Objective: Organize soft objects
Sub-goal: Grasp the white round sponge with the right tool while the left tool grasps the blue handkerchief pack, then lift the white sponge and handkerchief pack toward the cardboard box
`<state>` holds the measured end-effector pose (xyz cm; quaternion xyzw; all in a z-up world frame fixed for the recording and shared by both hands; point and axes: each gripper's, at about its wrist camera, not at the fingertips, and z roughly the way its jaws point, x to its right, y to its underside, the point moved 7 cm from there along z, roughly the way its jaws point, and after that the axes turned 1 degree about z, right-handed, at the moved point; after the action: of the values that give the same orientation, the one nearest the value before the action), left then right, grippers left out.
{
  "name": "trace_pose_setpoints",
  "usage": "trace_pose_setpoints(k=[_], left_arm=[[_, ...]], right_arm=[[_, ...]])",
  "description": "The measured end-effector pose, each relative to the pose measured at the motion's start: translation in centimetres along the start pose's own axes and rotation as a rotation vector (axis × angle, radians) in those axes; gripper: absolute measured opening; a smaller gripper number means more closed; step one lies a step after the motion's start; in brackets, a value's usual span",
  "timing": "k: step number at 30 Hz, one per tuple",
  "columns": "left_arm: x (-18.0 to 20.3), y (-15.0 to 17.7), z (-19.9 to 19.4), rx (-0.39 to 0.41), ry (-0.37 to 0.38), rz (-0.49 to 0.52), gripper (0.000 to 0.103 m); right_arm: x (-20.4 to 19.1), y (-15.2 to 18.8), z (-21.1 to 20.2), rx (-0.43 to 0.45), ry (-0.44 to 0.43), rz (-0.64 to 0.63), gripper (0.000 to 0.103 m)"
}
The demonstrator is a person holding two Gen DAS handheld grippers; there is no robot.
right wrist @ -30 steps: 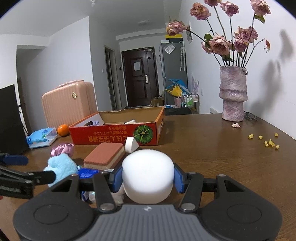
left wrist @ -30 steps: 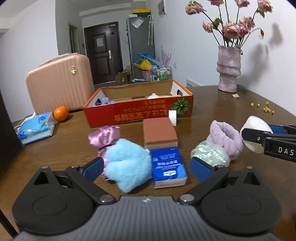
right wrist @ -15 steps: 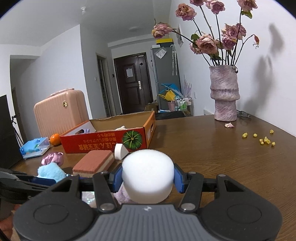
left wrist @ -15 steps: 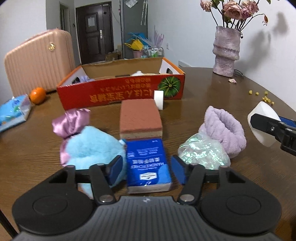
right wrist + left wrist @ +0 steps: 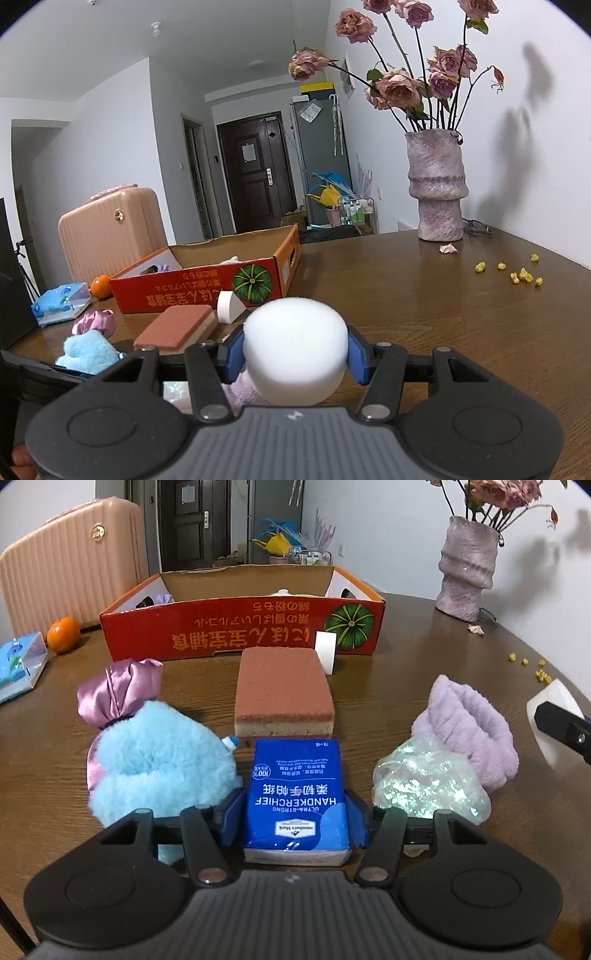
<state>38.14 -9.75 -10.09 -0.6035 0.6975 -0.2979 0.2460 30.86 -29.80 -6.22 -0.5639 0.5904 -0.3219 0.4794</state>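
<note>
My left gripper (image 5: 295,819) is shut on a blue handkerchief pack (image 5: 297,775) lying on the brown table (image 5: 406,657), a blue pad against each long side. A fluffy blue toy (image 5: 159,760) with a pink satin pouch (image 5: 118,690) behind it lies to the left. A brick-red sponge (image 5: 282,686) lies just beyond, and an iridescent bag (image 5: 428,782) and lilac fluffy band (image 5: 469,723) lie to the right. My right gripper (image 5: 295,356) is shut on a white foam cylinder (image 5: 295,343), held above the table. The red cardboard box (image 5: 195,288) stands open behind.
A small white foam wedge (image 5: 325,650) stands against the box front. A vase of roses (image 5: 437,192) and yellow crumbs (image 5: 517,273) are at the right. An orange (image 5: 63,635), a light blue tissue box (image 5: 18,664) and a pink suitcase (image 5: 70,561) are at the left.
My left gripper came down and forward over the blue handkerchief pack and its jaws narrowed from wide open onto the pack's sides. The right gripper kept the foam cylinder and barely moved.
</note>
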Motion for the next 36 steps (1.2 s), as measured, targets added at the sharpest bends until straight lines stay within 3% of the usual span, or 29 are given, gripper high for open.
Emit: trace_pose_setpoints(k=[3,11,23,36], left_arm=[[-0.3,-0.1,0.0,0.002,0.015,-0.017,0.053],[-0.6,-0.1,-0.4,0.022,0.023,-0.03,0.052],[-0.8,-0.5,-3.5,0.129,0.034,-0.02,0.052],[-3.1,-2.0,-6.8,0.235,0.038,-0.015,0.052]], right_arm=[[0.1,0.0,0.1,0.001,0.005,0.002,0.054],[0.6,0.0,0.0,0.012,0.022,0.021,0.054],[1.0,0.0,-0.1,0.021,0.055,0.016,0.054],[-2.5,-1.8,0.3,0.033,0.018,-0.081,0.054]])
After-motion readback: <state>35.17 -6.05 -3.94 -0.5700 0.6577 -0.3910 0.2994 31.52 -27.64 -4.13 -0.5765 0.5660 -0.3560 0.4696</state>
